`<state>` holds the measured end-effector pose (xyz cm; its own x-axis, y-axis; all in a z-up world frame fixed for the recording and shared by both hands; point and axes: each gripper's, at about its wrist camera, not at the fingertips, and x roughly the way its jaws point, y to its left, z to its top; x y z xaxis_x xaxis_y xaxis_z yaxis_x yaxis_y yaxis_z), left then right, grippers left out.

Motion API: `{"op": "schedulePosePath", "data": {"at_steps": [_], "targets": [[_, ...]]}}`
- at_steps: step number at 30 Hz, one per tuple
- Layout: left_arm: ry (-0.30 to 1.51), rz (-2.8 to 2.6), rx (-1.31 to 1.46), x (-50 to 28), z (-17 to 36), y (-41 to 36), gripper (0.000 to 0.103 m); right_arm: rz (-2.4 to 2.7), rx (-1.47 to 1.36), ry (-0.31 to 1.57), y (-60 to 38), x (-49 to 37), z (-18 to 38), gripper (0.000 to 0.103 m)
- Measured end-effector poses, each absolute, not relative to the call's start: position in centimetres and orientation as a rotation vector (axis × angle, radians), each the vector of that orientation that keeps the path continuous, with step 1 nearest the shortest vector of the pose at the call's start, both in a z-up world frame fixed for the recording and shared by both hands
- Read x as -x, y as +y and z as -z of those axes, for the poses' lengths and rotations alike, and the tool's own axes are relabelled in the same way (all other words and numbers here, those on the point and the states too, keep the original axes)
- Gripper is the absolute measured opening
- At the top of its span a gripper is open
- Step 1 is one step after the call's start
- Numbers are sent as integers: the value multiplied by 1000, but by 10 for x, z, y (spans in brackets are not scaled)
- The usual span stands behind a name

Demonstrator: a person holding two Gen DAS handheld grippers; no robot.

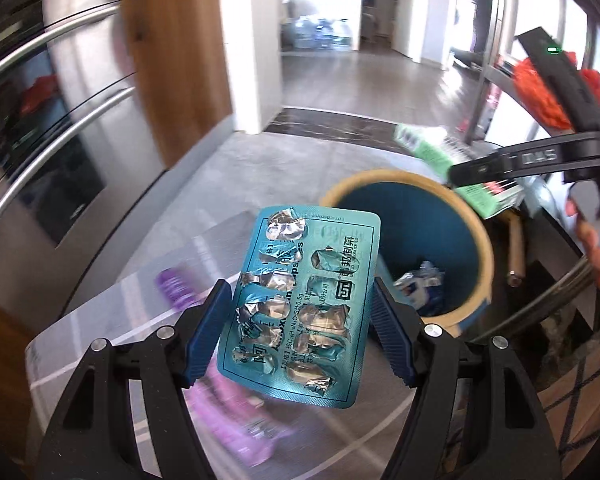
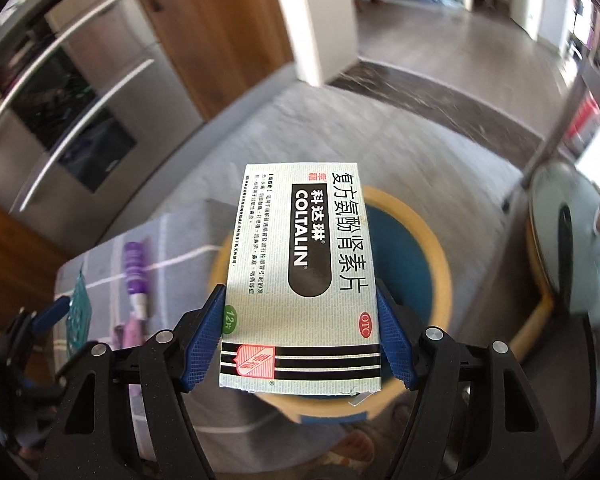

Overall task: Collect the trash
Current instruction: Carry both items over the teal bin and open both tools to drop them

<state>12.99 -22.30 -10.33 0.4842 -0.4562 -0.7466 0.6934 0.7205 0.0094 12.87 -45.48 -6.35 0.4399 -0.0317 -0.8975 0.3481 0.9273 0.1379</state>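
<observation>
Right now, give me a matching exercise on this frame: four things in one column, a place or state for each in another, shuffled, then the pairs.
Things:
1. blister pack
2. medicine box
3. wrapper
4. purple bottle

Places:
A. inside the bin
B. lying on the table
C. between the left gripper's fingers
D. between the right gripper's fingers

Pairs: 1-C, 2-D, 3-A, 4-B

A used teal foil blister pack [image 1: 296,308], its pockets torn open, stood tilted above the floor. A pale green cardboard medicine box [image 2: 300,280] hung over a round blue, tan-rimmed bin [image 1: 412,240] holding crumpled wrappers [image 1: 418,284].
</observation>
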Motion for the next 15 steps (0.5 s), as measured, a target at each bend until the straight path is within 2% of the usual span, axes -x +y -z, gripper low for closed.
{"op": "schedulePosePath", "data": {"at_steps": [8, 15], "targets": [[856, 822, -326, -128, 131, -275, 69, 316, -481, 1193, -492, -124, 100, 72], [887, 850, -426, -120, 160, -307, 70, 362, -547, 1272, -505, -124, 128, 72]]}}
